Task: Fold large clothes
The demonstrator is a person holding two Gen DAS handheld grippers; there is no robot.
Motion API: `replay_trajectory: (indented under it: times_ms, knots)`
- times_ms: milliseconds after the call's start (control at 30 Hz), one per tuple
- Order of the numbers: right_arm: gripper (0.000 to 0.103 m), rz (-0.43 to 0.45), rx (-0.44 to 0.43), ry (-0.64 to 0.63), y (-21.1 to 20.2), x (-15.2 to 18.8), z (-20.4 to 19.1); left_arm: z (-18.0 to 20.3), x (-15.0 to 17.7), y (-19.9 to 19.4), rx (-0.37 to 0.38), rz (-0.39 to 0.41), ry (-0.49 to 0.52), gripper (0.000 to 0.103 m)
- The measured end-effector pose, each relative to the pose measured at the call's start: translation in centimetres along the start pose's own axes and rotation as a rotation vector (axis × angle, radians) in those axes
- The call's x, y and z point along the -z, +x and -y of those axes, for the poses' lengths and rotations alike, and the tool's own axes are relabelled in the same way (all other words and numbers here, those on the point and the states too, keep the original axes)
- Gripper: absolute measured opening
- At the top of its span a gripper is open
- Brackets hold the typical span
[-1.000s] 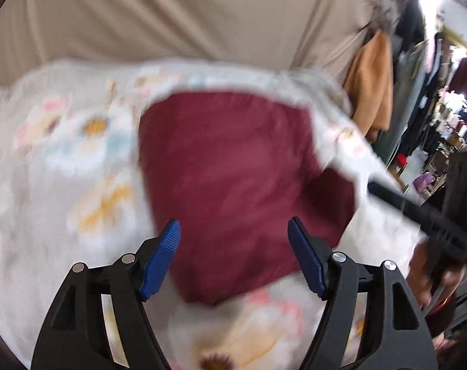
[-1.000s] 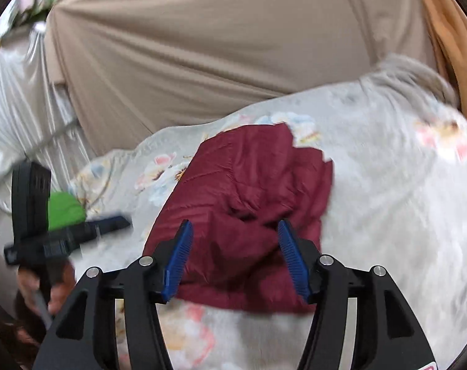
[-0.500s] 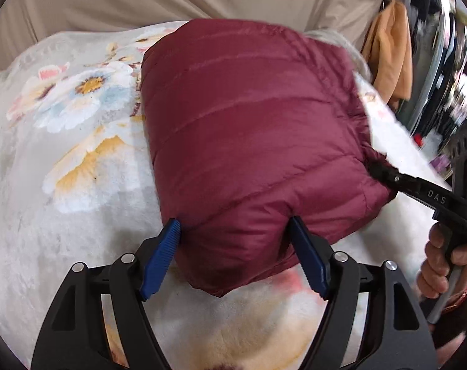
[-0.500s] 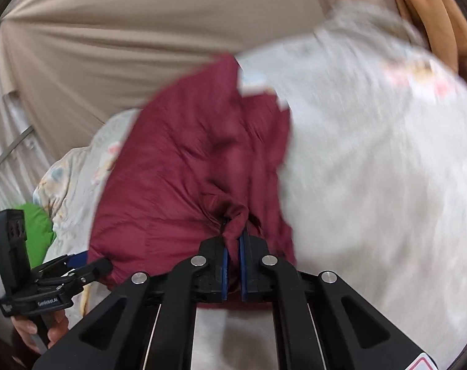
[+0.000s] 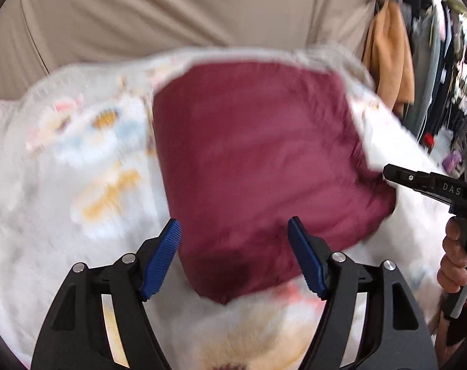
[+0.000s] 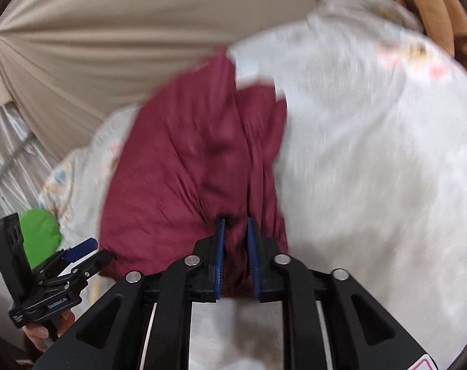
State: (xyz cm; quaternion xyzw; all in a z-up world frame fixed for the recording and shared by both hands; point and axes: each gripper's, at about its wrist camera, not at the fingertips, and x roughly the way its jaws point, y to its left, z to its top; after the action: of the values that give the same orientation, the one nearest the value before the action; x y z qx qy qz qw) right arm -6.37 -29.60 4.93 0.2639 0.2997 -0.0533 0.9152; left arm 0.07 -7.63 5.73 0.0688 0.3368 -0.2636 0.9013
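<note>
Right claw point(image 6: 236, 240): nearest in its own view, jaws narrow and opening, a bunched fold of the jacket between the blue pads; the cloth fills the gap and meets both pads.
Left claw point(image 5: 235, 256): jaws wide, blue pads standing either side of the jacket's near corner, not pressing on it.
Jacket point(image 5: 258, 166): dark red, padded, folded into a rough block; it lies on the blanket, its near corner between the left claw's pads and its right edge at the right claw's tip point(image 5: 390, 172).
Hand point(image 5: 455, 259): right of the jacket, fingers wrapped round the right claw's handle.
Blanket point(image 5: 79, 160): pale, flower-printed, under and all around the jacket; blurred.
Green thing point(image 6: 40, 234): left of the jacket past the blanket's edge, behind the left claw point(image 6: 79, 256); too blurred to tell what it is.
Curtain point(image 5: 171, 9): beige cloth hanging behind the jacket, beyond the blanket's far edge.
Orange garment point(image 5: 387, 58): hanging far right of the jacket, beside the curtain.
</note>
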Motion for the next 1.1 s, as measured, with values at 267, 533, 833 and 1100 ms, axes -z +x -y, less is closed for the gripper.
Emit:
replay_trajectory:
  times_ms: [267,533,833,1100]
  knots:
    - [0.04,0.042,0.021,-0.024,4.8,-8.9,-2.6,1.3,-5.9,1.4,-0.009,0.06,-0.007,0.072]
    - [0.008,-0.028,-0.009,0.122,11.2,-10.1,-0.2,1.6,-6.5,6.4,-0.009,-0.029,-0.024,0.072]
    - [0.004,-0.052,0.131,0.068,14.5,-8.2,1.3,2.8,-5.9,8.3,-0.04,-0.013,0.049,0.076]
    - [0.001,-0.076,0.203,-0.005,16.9,-6.7,1.4,3.6,-5.3,9.5,-0.041,-0.008,0.08,0.077]
